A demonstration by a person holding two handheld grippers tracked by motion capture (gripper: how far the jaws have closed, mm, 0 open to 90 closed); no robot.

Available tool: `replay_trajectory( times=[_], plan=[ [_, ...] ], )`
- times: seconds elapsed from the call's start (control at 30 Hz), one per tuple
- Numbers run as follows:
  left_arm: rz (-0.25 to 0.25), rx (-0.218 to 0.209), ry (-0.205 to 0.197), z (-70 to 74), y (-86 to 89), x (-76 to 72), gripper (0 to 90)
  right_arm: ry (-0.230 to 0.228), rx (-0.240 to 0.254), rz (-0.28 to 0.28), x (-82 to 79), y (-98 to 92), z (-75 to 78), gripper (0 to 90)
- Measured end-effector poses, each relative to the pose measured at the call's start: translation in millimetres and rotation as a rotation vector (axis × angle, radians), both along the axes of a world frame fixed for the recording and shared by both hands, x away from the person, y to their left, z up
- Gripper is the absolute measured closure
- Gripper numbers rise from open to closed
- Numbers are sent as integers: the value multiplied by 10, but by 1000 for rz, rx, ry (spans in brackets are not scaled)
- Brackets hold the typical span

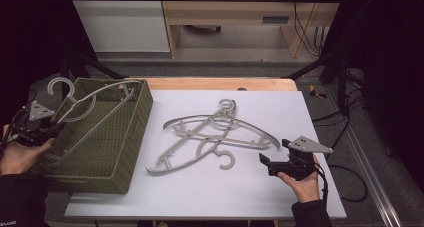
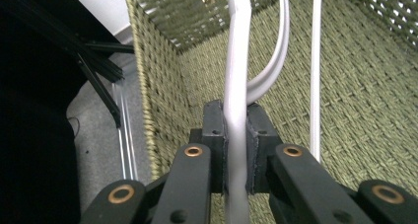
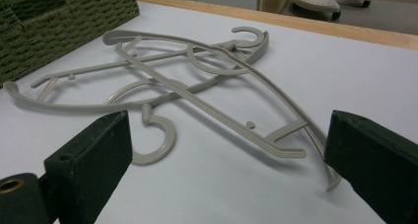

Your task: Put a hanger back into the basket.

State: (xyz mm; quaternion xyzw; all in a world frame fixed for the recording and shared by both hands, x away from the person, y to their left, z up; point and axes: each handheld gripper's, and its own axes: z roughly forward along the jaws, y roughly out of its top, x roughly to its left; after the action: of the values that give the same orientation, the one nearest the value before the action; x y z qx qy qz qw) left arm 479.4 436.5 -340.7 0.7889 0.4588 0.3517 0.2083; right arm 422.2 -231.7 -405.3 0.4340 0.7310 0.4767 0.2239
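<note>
While my left gripper [image 2: 235, 150] clamps one grey hanger [image 1: 95, 99] over the woven basket [image 1: 135, 137], two hangers [image 1: 215, 137] wait at three o'clock; my right gripper [image 1: 272, 162] gapes empty.

Grey floor [image 1: 240, 42], pale wooden cabinet [image 1: 235, 12] behind — dim, dark-framed room

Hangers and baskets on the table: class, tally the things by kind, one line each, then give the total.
Grey plastic hangers: 3, namely the hanger in the left gripper, over the basket, and two crossed on the white sheet, the upper hanger and the lower hanger.
Green woven basket: 1.
Total: 4.
</note>
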Motion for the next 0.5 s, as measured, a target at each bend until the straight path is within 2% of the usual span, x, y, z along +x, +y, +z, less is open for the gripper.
replay_trajectory(
  times=[0.23,0.33,0.4,0.47,0.5],
  plan=[
    [2,3,47,-133,-67,51,815,1,-2,0,-2,1,0,45],
    [2,-3,79,-207,-92,80,810,2,-1,-1,-5,-3,3,45],
    [5,-9,116,-281,-126,114,808,1,-2,3,-6,-7,4,45],
    [5,-5,126,-301,-138,125,806,2,-1,-1,-6,-2,3,45],
    [10,-3,148,-341,-165,149,802,3,-2,-1,-5,-1,1,45]
  ],
)
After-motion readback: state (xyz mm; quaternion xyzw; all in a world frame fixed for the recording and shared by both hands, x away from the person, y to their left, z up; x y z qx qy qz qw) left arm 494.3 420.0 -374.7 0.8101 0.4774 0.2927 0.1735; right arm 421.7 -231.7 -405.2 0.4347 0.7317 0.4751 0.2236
